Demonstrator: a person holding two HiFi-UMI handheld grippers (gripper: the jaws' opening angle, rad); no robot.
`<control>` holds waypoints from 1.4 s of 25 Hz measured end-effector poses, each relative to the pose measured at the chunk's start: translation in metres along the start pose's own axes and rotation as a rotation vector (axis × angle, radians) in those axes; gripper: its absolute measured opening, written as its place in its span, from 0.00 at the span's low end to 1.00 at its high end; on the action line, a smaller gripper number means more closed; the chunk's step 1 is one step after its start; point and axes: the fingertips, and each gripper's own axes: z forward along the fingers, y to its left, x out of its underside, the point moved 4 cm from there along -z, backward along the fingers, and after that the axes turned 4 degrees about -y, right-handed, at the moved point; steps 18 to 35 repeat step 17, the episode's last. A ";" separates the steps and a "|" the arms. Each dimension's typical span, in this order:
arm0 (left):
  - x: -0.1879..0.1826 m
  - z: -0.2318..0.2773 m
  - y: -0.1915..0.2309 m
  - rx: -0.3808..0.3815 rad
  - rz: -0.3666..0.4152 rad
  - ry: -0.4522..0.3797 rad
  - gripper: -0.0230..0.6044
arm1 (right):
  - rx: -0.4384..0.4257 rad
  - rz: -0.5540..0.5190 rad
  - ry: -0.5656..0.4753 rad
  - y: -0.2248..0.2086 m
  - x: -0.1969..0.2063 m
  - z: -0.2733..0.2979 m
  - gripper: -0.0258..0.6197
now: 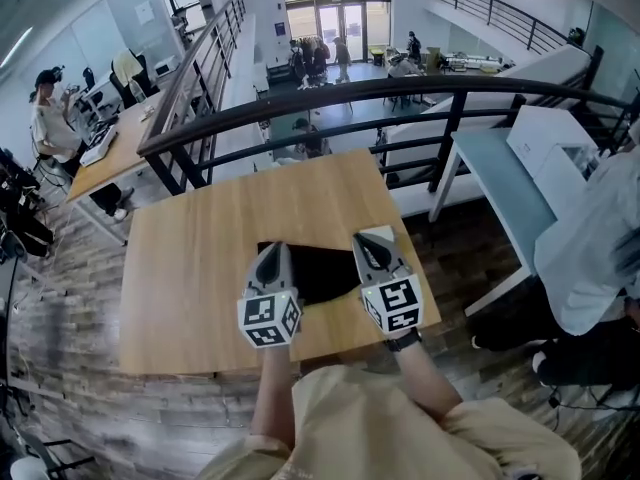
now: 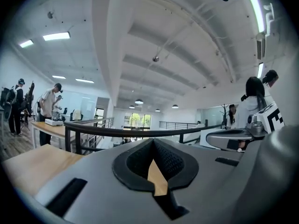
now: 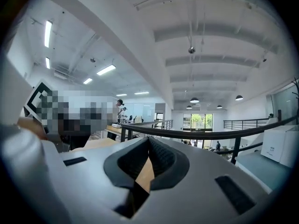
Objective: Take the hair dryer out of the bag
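Observation:
A flat black bag (image 1: 322, 270) lies on the wooden table (image 1: 190, 268), near its front edge. No hair dryer shows in any view. My left gripper (image 1: 270, 252) is held up above the bag's left end, and my right gripper (image 1: 373, 244) above its right end. Both point level toward the railing. In the left gripper view the left gripper (image 2: 153, 142) has its dark pads (image 2: 170, 161) meeting at the tips, with nothing between them. The right gripper (image 3: 148, 140) looks the same in the right gripper view: pads (image 3: 161, 160) together and empty.
A black railing (image 1: 400, 93) runs just past the table's far edge. To the right stand a pale table (image 1: 500, 173) with a white box (image 1: 550, 143), and a person in white (image 1: 590, 248). A long desk (image 1: 110, 153) with people stands at the left.

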 end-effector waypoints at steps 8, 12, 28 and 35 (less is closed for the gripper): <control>-0.016 0.004 -0.007 0.008 0.076 0.010 0.06 | 0.018 -0.020 -0.020 -0.005 -0.020 0.003 0.06; -0.016 0.006 -0.006 0.008 0.079 0.029 0.06 | 0.028 -0.022 -0.016 -0.009 -0.024 0.003 0.06; -0.013 -0.003 -0.002 0.004 0.068 0.070 0.06 | 0.060 0.021 0.012 -0.010 -0.023 0.000 0.06; -0.013 -0.003 -0.002 0.004 0.068 0.070 0.06 | 0.060 0.021 0.012 -0.010 -0.023 0.000 0.06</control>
